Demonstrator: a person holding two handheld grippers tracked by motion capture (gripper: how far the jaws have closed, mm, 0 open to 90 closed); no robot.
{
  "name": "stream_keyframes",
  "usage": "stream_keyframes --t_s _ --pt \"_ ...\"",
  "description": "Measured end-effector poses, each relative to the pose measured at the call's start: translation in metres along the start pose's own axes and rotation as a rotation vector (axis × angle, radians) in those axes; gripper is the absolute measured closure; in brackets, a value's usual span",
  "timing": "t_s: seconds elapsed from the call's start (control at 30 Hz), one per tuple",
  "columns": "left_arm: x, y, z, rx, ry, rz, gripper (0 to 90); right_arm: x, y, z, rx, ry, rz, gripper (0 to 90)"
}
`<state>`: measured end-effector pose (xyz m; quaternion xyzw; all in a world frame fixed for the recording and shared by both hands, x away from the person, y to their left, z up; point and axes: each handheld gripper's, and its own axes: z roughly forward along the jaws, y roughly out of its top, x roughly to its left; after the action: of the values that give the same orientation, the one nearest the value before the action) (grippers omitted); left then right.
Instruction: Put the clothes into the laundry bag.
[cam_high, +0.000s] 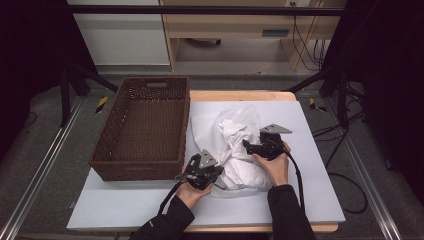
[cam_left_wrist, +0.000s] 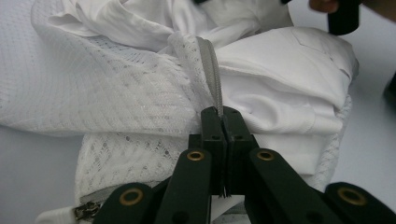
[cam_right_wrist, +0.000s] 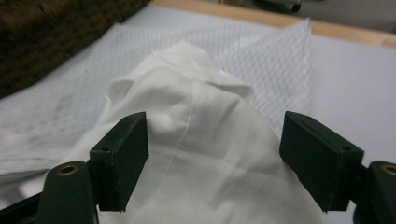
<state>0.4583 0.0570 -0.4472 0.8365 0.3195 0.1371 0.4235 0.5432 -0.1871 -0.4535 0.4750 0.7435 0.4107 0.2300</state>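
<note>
I'm getting the high view looking forward and down over the table (cam_high: 310, 200) from the person's side. Both gripper views are sitting close in, looking along their jaws, and all three are sharing the white garment (cam_high: 240, 150) (cam_left_wrist: 280, 88) (cam_right_wrist: 205, 154).

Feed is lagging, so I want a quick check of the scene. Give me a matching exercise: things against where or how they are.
Things:
1. left claw
2. right claw
3. wicker basket
4. white garment

States:
A. nothing inside, left of the mesh bag
B. partly inside the mesh bag
C. shut on the bag's zipper edge
D. open, jaws either side of white cloth

Pairs: 1-C, 2-D, 3-A, 4-B
</note>
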Motion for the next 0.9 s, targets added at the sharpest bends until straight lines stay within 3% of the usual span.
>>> stream_keyframes --t_s 0.1,0.13,0.2,0.33,0.47,0.53,0.63,0.73,0.83,0.9 --pt "0.001 0.0 0.0 0.0 -0.003 -0.005 89.0 -0.002 -0.009 0.012 0.084 0.053 0.021 61.0" --pt "0.001 0.0 0.0 0.0 -0.002 -0.004 89.0 -0.002 -0.011 0.013 0.105 0.063 0.027 77.8" --pt "0.001 0.0 0.0 -0.001 -0.001 -0.003 89.0 -0.002 -0.013 0.01 0.13 0.072 0.011 88.3" --pt "0.001 0.0 -0.001 -0.008 -0.001 -0.012 88.9 -0.002 -0.007 -0.01 0.103 0.087 -0.004 89.4" --pt "0.002 0.002 -0.003 -0.019 -0.005 -0.025 89.0 0.008 0.001 -0.047 -0.021 0.133 -0.026 89.3" --pt "0.004 0.004 -0.006 -0.027 -0.008 -0.033 89.0 0.019 0.002 -0.069 -0.09 0.175 -0.085 89.1" --pt "0.006 0.01 -0.013 -0.049 -0.01 -0.049 89.0 0.043 -0.006 -0.09 -0.13 0.252 -0.166 88.9" --pt "0.007 0.019 -0.021 -0.074 0.005 -0.054 89.0 0.068 -0.023 -0.088 -0.12 0.329 -0.223 88.9" --pt "0.008 0.03 -0.029 -0.091 0.016 -0.045 89.0 0.087 -0.037 -0.071 -0.079 0.346 -0.267 88.9" --pt "0.006 0.035 -0.033 -0.096 0.013 -0.038 89.1 0.094 -0.041 -0.057 -0.055 0.348 -0.265 89.0"
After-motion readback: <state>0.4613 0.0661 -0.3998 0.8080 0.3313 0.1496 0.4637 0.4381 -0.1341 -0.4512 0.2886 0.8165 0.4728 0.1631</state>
